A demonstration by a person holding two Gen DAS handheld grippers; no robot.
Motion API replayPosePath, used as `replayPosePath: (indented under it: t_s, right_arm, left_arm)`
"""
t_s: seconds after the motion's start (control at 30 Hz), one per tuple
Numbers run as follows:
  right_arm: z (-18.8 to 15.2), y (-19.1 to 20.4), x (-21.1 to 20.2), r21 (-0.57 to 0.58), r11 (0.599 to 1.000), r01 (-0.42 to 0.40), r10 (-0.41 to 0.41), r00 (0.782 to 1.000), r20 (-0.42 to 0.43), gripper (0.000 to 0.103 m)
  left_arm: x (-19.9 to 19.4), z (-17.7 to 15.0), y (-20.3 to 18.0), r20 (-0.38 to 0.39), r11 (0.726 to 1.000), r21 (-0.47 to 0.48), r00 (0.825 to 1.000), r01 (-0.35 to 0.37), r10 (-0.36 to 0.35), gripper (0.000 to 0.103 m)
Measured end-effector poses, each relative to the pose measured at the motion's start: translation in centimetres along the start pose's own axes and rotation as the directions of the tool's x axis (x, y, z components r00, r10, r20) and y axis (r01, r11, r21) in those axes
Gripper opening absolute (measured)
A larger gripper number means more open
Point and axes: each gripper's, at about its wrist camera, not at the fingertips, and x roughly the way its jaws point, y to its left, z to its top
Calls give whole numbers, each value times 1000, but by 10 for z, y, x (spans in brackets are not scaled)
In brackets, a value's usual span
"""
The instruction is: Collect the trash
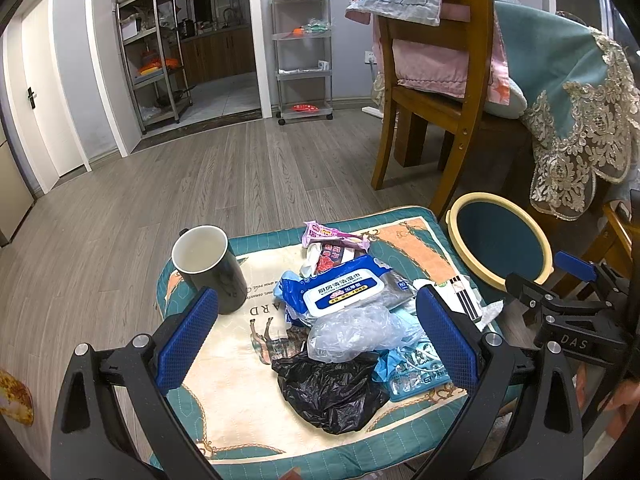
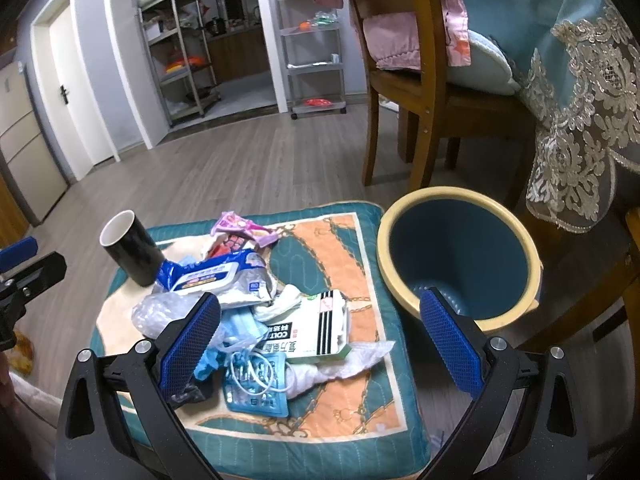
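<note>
Both grippers are hovering wide open and empty: left gripper (image 1: 316, 336) over the trash pile (image 1: 344, 320) on the cushion (image 1: 224, 408); right gripper (image 2: 320, 340) nearby. Judged: pre-grasp. Next: closing on one piece, carrying to bin (image 2: 460, 248).

Even, cool indoor light fills both views, brightest in the tiled kitchen doorway (image 1: 224, 40) at twelve o'clock. Shadows stay soft and faint. Heavy fisheye bending curves the white door frame (image 2: 44, 92) at nine o'clock; corners vignette to black. Focus is sharp centrally, softening outward.
</note>
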Motion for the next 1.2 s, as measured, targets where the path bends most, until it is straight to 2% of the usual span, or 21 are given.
replayPosePath:
  t_s: [1.2]
  right_arm:
    - [-2,-5,1,18,1000,7,-6,1000,-11,99]
  left_arm:
    - [-4,3,0,1,1000,-12,1000,4,-4,97]
